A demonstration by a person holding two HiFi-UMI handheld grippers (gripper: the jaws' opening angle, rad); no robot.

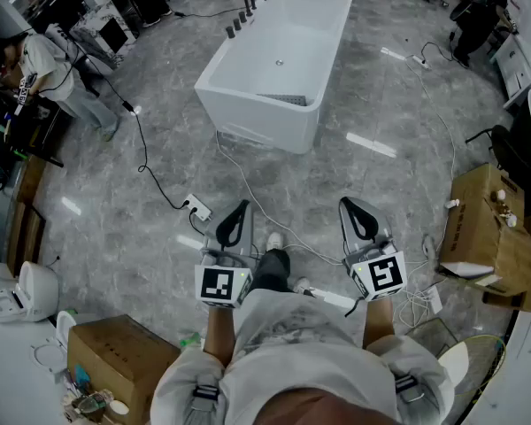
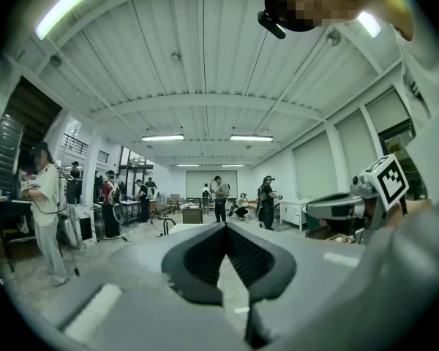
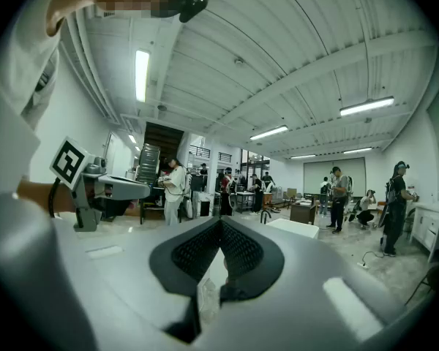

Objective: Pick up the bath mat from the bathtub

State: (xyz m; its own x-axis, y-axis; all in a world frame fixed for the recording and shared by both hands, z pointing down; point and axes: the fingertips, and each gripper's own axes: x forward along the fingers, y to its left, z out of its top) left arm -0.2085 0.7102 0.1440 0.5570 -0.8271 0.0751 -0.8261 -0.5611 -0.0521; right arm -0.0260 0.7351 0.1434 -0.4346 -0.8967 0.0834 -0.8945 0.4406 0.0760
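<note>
The white bathtub (image 1: 274,60) stands on the grey floor some way ahead of me, with dark taps (image 1: 240,20) at its far left rim. A grey bath mat (image 1: 285,99) lies inside at the near end, partly hidden by the rim. My left gripper (image 1: 240,205) and right gripper (image 1: 350,202) are held level close to my body, far short of the tub. Both are shut with nothing between the jaws. The left gripper view shows its tips (image 2: 225,225) meeting. In the right gripper view the tips (image 3: 219,221) also meet, and the tub (image 3: 304,229) is low beyond them.
A power strip (image 1: 197,207) and cables (image 1: 145,158) lie on the floor between me and the tub. Cardboard boxes stand at the right (image 1: 482,224) and near left (image 1: 115,357). A toilet (image 1: 22,292) is at the left. A person (image 1: 57,73) stands far left.
</note>
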